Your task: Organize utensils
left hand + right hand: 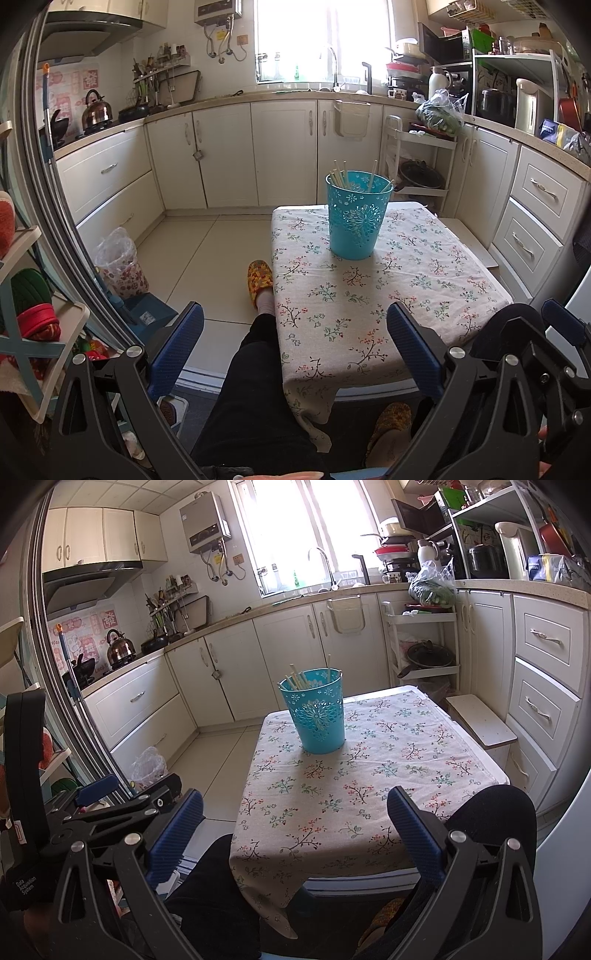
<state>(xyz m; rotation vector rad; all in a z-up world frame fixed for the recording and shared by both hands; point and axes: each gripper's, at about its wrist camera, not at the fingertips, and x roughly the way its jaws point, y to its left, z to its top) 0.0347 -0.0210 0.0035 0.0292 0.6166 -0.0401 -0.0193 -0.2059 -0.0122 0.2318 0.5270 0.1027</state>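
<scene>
Now we hold both grippers low and back at the near edge of the table (388, 805), over our knees, well apart from the work. The left gripper (295, 354) has its jaws spread wide with nothing between them, and the right gripper (295, 834) is the same: released and empty. We judge this a resting pose, either ahead of a reach or with the sorting done.

The chopsticks (341, 176) stand in the cup (356, 216), leaning on its rim with their tips above it. The cup sits upright toward the far side of the table, a little left of centre in the right view. It probably holds them because a tall, narrow vessel keeps long sticks together and upright. No loose utensils show on the cloth (369, 295), so the task looks close to finished, or finished.

Between us and the cup the cloth lies bare, giving open room for a straight forward reach. The cloth hangs over the near corner and could snag a low finger. Left of the table the floor (221, 251) is open; to the right, drawers (543, 686) and a small stool (480, 720) stand near.
</scene>
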